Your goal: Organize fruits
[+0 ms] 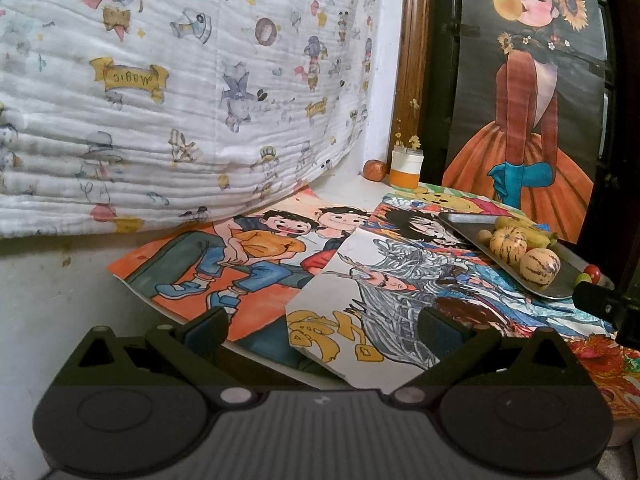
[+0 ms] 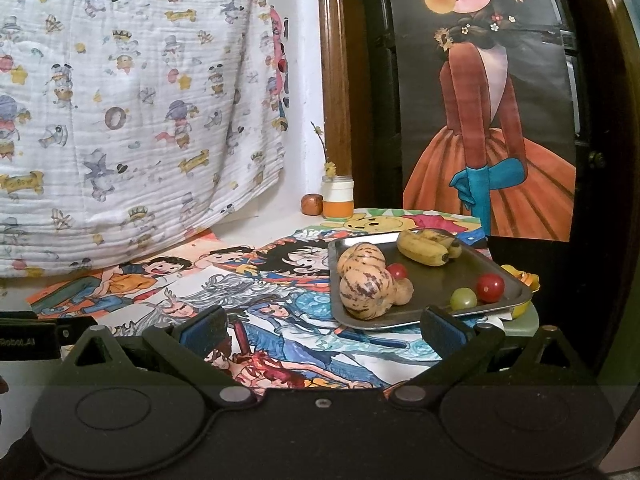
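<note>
A metal tray (image 2: 440,280) sits on the drawing-covered table at the right. It holds two striped yellow melons (image 2: 362,286), small bananas (image 2: 426,250), two red cherry tomatoes (image 2: 490,286), a green grape (image 2: 463,298) and a small tan fruit (image 2: 402,292). The tray also shows in the left wrist view (image 1: 560,280) with a melon (image 1: 536,266) and bananas (image 1: 528,232). My right gripper (image 2: 324,332) is open and empty, just before the tray's near edge. My left gripper (image 1: 326,330) is open and empty over the drawings, left of the tray.
Colourful drawings (image 1: 248,256) cover the table. A printed quilt (image 1: 160,100) hangs at the back left. A small orange-and-white jar (image 2: 338,200) and a brown round fruit (image 2: 312,203) stand at the back wall. A poster of a girl (image 2: 488,120) leans at the back right.
</note>
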### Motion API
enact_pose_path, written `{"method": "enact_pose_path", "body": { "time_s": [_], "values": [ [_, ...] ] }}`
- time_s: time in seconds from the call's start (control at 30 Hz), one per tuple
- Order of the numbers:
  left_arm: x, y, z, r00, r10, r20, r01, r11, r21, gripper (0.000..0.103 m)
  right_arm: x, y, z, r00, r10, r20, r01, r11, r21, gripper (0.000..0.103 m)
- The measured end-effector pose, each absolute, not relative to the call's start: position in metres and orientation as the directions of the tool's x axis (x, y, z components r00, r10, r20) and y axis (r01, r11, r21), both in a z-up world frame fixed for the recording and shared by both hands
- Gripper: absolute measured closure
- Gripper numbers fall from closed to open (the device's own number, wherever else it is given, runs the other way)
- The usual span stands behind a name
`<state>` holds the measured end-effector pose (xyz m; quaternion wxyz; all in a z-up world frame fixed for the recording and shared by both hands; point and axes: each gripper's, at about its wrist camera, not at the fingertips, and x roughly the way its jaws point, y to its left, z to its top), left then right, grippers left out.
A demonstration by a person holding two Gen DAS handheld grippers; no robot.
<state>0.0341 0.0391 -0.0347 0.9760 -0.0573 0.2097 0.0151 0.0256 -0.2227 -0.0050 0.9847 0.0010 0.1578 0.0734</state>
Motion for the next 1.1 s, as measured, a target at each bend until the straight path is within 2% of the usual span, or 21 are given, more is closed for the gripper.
{"method": "enact_pose_path", "body": {
  "time_s": [1.1],
  "values": [
    [0.0335,0.0379,-0.0342,0.912,0.006,-0.411,-0.054,0.993,-0.104,0.0,0.0262,-0.222,-0.0056,0.937,0.151,-0.315,-0.15,0.988,0.029,0.001]
  ]
}}
